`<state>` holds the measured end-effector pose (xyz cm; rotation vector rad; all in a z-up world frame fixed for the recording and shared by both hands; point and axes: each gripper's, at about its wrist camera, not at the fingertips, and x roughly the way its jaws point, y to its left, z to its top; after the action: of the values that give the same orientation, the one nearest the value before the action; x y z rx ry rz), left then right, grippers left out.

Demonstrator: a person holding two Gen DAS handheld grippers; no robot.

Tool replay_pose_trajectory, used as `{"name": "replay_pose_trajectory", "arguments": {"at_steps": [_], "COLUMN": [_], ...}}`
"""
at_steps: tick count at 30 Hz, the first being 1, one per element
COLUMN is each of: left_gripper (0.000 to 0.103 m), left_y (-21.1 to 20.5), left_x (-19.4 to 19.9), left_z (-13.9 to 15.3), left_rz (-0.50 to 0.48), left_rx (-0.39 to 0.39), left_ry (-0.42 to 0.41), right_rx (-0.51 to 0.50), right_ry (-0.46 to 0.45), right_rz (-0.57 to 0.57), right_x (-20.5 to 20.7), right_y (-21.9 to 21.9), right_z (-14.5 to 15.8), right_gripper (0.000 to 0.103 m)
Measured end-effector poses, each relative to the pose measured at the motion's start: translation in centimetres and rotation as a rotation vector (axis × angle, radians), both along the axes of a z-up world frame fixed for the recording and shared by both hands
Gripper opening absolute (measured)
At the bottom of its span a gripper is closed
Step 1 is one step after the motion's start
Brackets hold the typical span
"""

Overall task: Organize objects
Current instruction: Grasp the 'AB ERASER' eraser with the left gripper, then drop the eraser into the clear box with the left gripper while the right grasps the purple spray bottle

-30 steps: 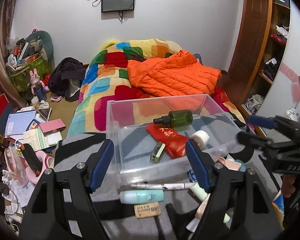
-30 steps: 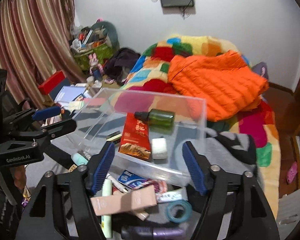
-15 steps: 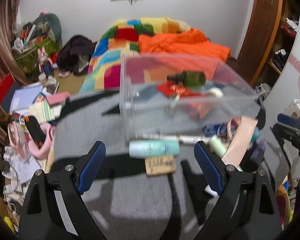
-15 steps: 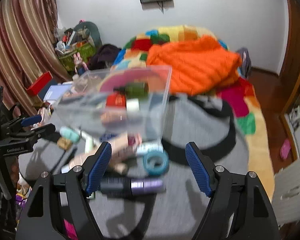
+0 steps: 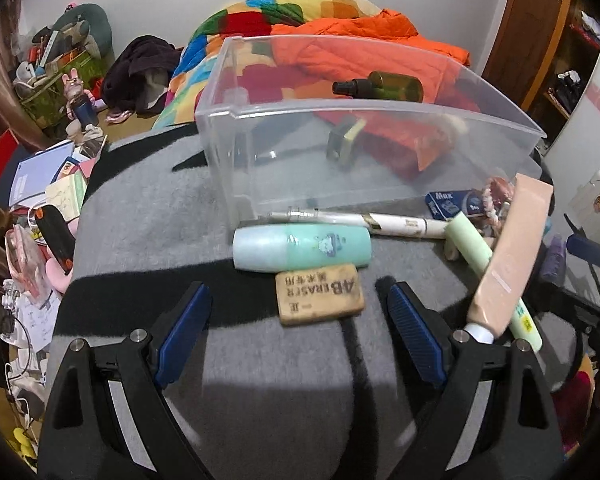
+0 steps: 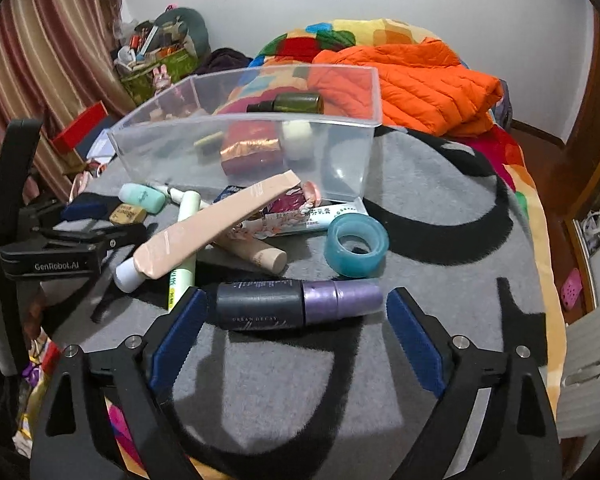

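A clear plastic bin (image 5: pixel 380 148) (image 6: pixel 260 152) stands on the grey mat and holds a green bottle (image 5: pixel 384 86), a red packet and small items. In front of it lie a mint bottle (image 5: pixel 302 247), a tan eraser (image 5: pixel 319 294), a white pen (image 5: pixel 360 220) and a beige tube (image 5: pixel 508 256). My left gripper (image 5: pixel 299 316) is open just before the eraser. My right gripper (image 6: pixel 296 328) is open, its tips either side of a black and purple bottle (image 6: pixel 296 306). A teal tape roll (image 6: pixel 356 246) lies beyond it.
The mat lies on a bed with a colourful quilt and an orange jacket (image 6: pixel 420 80) behind the bin. Books and clutter (image 5: pixel 48 184) crowd the floor to the left. A wooden shelf (image 5: pixel 556 60) stands at the right.
Both grippers have pulled back from the bin and dipped toward the loose items in front of it. The left now faces the eraser, the right the purple bottle.
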<state>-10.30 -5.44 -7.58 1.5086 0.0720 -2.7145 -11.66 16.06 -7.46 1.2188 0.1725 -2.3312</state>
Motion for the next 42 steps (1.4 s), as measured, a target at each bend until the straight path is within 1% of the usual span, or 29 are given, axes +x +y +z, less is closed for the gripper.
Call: {"name": "replay_pose_trajectory", "arguments": {"at_steps": [2, 3, 4, 6, 9, 10, 12, 13, 14, 19, 21, 24, 27, 29, 30, 32, 34, 37, 39, 40, 42], "left_gripper": [0.089, 0.083, 0.081, 0.072, 0.065, 0.062, 0.05, 0.047, 0.04, 0.04, 0.04, 0.04, 0.04, 0.04, 0.04, 0.04, 0.04, 0.04, 0.04, 0.04, 0.04], "left_y": [-0.1, -0.1, -0.2, -0.3, -0.5, -0.5, -0.4, -0.4, -0.3, -0.3, -0.3, -0.3, -0.2, -0.2, -0.3, -0.3, -0.3, -0.4, -0.3, -0.3, -0.1], "left_x": [-0.3, -0.3, -0.3, -0.1, 0.3, 0.4, 0.8, 1.0, 1.1, 2.0, 2.4, 2.9, 3.5, 3.7, 3.6, 3.5, 3.4, 3.1, 3.1, 3.1, 3.0], "left_z": [0.0, 0.0, 0.1, 0.2, 0.3, 0.3, 0.5, 0.5, 0.6, 0.9, 1.0, 1.5, 2.4, 3.0, 3.5, 4.0, 4.7, 5.4, 5.7, 5.8, 6.0], "left_rz": [0.004, 0.004, 0.005, 0.009, 0.018, 0.017, 0.012, 0.008, 0.006, 0.006, 0.008, 0.008, 0.009, 0.01, 0.011, 0.015, 0.018, 0.019, 0.015, 0.013, 0.007], "left_rx": [-0.005, -0.004, -0.001, 0.002, 0.005, 0.007, 0.004, 0.004, 0.006, 0.038, 0.049, 0.063, 0.057, 0.053, 0.057, 0.064, 0.067, 0.082, 0.081, 0.077, 0.067], "left_ry": [0.005, 0.009, 0.013, 0.026, 0.041, 0.048, 0.058, 0.06, 0.062, 0.069, 0.07, 0.078, 0.103, 0.121, 0.131, 0.147, 0.164, 0.182, 0.195, 0.199, 0.206], "right_rx": [-0.001, -0.01, -0.021, -0.041, -0.061, -0.061, -0.069, -0.074, -0.08, -0.098, -0.093, -0.111, -0.178, -0.18, -0.175, -0.175, -0.191, -0.139, -0.121, -0.12, -0.087], "right_ry": [-0.01, -0.015, -0.018, -0.019, -0.012, -0.008, 0.006, 0.007, 0.005, 0.005, 0.002, -0.033, -0.076, -0.076, -0.072, -0.081, -0.11, -0.121, -0.14, -0.13, -0.106], "right_rz": [0.0, -0.004, -0.008, -0.014, -0.017, -0.016, -0.009, -0.005, -0.002, -0.001, 0.004, 0.005, -0.034, -0.098, -0.129, -0.171, -0.197, -0.245, -0.247, -0.244, -0.233], "right_x": [-0.3, -0.4, -0.5, -0.5, -0.3, -0.3, 0.0, -0.1, 0.0, 0.1, 0.1, 0.1, -0.3, -0.8, -1.2, -1.7, -2.3, -2.8, -2.7, -2.3, -1.5], "right_y": [0.0, 0.1, 0.3, 0.5, 0.8, 0.8, 0.9, 1.0, 1.0, 1.4, 1.5, 2.1, 3.3, 3.6, 3.5, 3.2, 2.7, 1.7, 1.5, 1.6, 1.9], "right_z": [-0.3, -0.5, -0.6, -0.6, -0.6, -0.5, -0.2, 0.0, 0.1, 0.6, 0.7, 0.9, 1.5, 1.8, 1.8, 1.7, 1.2, 0.0, -0.8, -0.9, -0.8], "right_gripper": [0.09, 0.09, 0.09, 0.089, 0.088, 0.086, 0.078, 0.074, 0.07, 0.057, 0.056, 0.057, 0.06, 0.072, 0.074, 0.074, 0.074, 0.076, 0.076, 0.074, 0.072]}}
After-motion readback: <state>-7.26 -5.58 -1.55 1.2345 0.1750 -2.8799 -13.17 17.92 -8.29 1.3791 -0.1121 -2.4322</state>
